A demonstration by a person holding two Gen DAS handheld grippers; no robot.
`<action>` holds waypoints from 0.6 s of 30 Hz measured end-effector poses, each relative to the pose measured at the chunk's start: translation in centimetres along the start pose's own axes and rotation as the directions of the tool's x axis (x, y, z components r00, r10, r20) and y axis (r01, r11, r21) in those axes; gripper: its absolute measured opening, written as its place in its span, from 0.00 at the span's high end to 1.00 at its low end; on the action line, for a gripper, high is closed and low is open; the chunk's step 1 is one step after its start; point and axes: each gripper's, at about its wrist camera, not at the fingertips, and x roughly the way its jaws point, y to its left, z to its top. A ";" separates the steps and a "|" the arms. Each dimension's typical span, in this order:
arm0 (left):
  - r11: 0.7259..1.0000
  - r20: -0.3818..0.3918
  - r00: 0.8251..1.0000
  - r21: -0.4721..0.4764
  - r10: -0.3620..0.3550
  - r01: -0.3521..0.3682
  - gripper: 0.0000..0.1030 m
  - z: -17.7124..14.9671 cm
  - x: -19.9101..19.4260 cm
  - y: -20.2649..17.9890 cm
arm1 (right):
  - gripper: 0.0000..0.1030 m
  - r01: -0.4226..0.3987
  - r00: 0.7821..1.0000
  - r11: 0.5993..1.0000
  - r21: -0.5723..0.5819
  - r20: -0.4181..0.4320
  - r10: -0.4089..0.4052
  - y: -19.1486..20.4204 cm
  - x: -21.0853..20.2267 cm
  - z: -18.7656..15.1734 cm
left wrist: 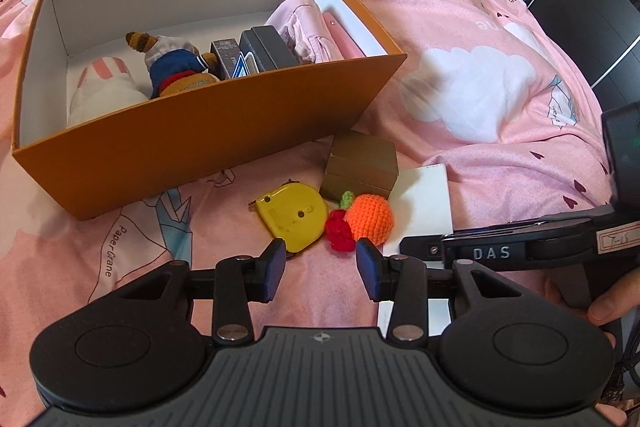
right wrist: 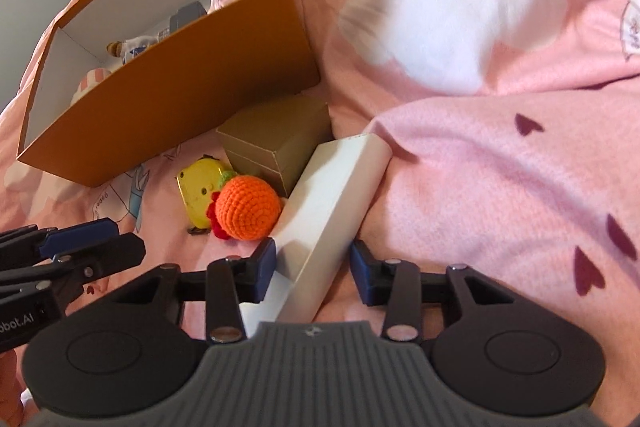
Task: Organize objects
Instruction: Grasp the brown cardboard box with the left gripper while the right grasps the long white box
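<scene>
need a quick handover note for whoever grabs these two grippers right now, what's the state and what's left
Left gripper: open, empty, above the bedspread near the yellow tape measure.
Right gripper: open, jaws straddling the white box, no firm grip visible.
Done: plush toy, dark boxes and pink pouch are in the orange box.
Left: white box, brown box, crochet orange, red crochet piece, tape measure, all on the bed.
</scene>
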 end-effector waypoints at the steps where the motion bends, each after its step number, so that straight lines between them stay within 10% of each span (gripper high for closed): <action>1: 1.000 -0.004 1.000 -0.001 0.000 0.000 0.53 0.1 0.1 0.0 | 0.53 -0.011 1.000 1.000 0.007 -0.012 0.011 -0.2 0.5 0.1; 18: 0.991 -0.001 0.999 0.126 -0.044 0.044 0.33 4.0 2.4 -1.7 | 0.67 -0.017 0.993 1.000 -0.003 0.114 0.017 0.2 -3.6 2.3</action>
